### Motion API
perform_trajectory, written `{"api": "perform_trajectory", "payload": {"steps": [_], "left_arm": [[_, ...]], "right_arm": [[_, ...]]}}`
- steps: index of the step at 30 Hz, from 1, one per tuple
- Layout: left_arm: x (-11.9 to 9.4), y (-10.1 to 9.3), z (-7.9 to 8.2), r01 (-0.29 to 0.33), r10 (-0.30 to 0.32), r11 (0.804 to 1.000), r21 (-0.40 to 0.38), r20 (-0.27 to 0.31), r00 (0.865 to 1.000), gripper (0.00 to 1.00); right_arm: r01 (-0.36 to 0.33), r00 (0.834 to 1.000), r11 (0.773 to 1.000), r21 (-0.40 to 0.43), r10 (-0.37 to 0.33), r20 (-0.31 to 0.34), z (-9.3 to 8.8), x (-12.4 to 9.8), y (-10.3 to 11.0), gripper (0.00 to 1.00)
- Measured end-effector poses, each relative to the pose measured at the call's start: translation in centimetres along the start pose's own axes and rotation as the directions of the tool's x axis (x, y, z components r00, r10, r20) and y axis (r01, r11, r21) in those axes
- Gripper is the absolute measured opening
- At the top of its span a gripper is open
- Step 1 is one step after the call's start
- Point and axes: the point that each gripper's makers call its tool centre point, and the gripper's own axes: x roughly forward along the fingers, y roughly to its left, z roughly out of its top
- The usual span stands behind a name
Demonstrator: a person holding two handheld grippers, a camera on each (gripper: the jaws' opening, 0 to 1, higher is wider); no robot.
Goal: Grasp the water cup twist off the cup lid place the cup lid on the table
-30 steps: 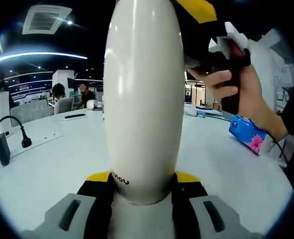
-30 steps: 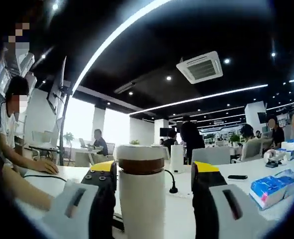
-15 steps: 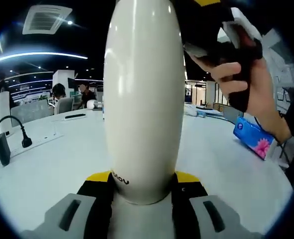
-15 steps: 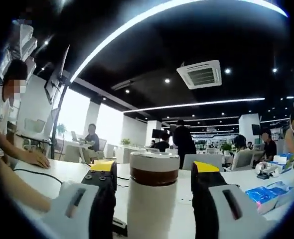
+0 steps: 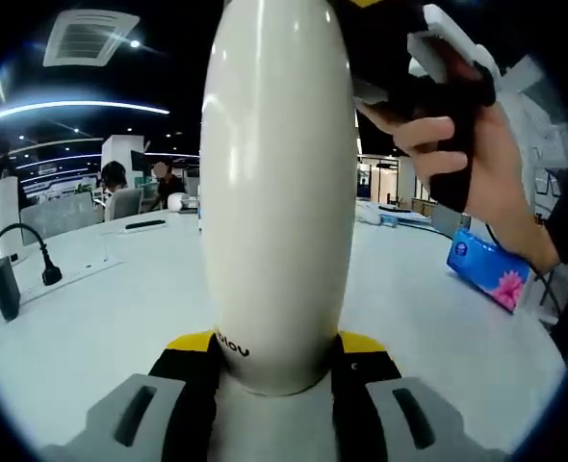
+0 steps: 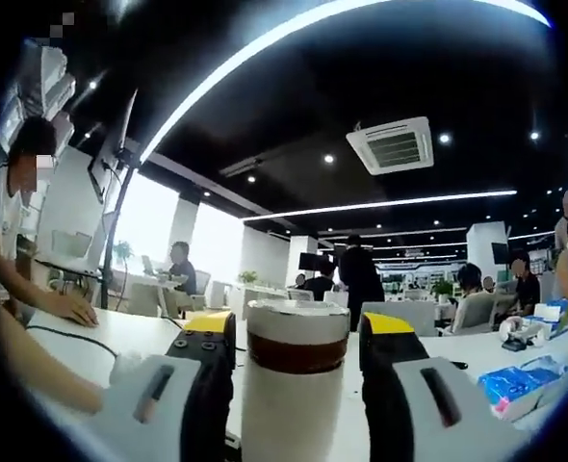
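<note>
In the left gripper view our left tool (image 5: 276, 366) is clamped on the lower body of the water cup (image 5: 276, 192), its yellow-tipped jaws pressed to either side of the white shell, and that grip looks exactly as it did a second ago. The cup fills the middle of the frame, with the white surface (image 5: 101, 318) spreading out behind it. At the upper right of the same frame, the hand (image 5: 467, 164) holding the right tool has shifted between the pictures and now sits slightly higher and more turned. We read that as the twist in progress.

In the right gripper view, the right tool (image 6: 296, 356) straddles the cup lid (image 6: 296, 337), a white cap with a brown band, in the lower middle of the frame. A second ago the jaws stood visibly clear of the lid; now the gaps have narrowed, though thin slivers of background may remain on each side, so we cannot tell whether the jaws actually bite yet. The lid also looks larger and lower in frame.

Our judgement: the lid is still on the cup, and the unscrewing is at most just beginning. A blue tissue pack (image 5: 486, 269) lies at the right.
</note>
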Motion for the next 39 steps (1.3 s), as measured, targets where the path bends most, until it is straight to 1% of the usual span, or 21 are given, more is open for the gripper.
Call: {"api": "perform_trajectory", "payload": {"steps": [3,5,9,11,14,17,22,29,34,35,36,39], "left_arm": [[0.0,0.0,0.0,0.000,0.000,1.000,0.000,0.000,1.000,0.47],[0.0,0.0,0.0,0.000,0.000,1.000,0.000,0.000,1.000,0.47],[0.0,0.1,0.0,0.000,0.000,1.000,0.000,0.000,1.000,0.47],[0.0,0.1,0.0,0.000,0.000,1.000,0.000,0.000,1.000,0.47],[0.0,0.1,0.0,0.000,0.000,1.000,0.000,0.000,1.000,0.47],[0.0,0.1,0.0,0.000,0.000,1.000,0.000,0.000,1.000,0.47],[0.0,0.1,0.0,0.000,0.000,1.000,0.000,0.000,1.000,0.47],[0.0,0.1,0.0,0.000,0.000,1.000,0.000,-0.001,1.000,0.47],[0.0,0.1,0.0,0.000,0.000,1.000,0.000,-0.001,1.000,0.47],[0.0,0.1,0.0,0.000,0.000,1.000,0.000,-0.001,1.000,0.47],[0.0,0.1,0.0,-0.001,0.001,1.000,0.000,-0.001,1.000,0.47],[0.0,0.2,0.0,-0.001,0.001,1.000,0.000,-0.001,1.000,0.47]], "right_arm": [[-0.001,1.000,1.000,-0.007,0.001,0.009,0.3,0.1,0.2,0.49],[0.009,1.000,1.000,-0.013,-0.009,0.001,0.2,0.2,0.0,0.45],[0.006,1.000,1.000,0.018,-0.006,-0.003,-0.1,0.2,-0.3,0.45],[-0.001,1.000,1.000,0.018,0.001,-0.002,-0.1,0.2,-0.3,0.45],[-0.022,1.000,1.000,0.022,0.022,0.005,-0.2,0.2,-0.2,0.45],[-0.064,0.998,0.998,0.022,0.063,0.015,-0.1,0.2,-0.1,0.45],[-0.113,0.993,0.990,0.079,0.111,0.030,-0.1,0.3,-0.2,0.45],[-0.162,0.986,0.982,0.099,0.159,0.044,-0.1,0.4,0.0,0.45],[-0.227,0.973,0.967,0.112,0.221,0.066,0.0,0.4,0.2,0.45],[-0.249,0.967,0.962,0.112,0.242,0.077,0.0,0.4,0.4,0.45],[-0.290,0.955,0.949,0.121,0.280,0.094,0.1,0.4,0.9,0.45],[-0.341,0.938,0.929,0.141,0.328,0.112,0.0,0.5,0.9,0.45]]}}
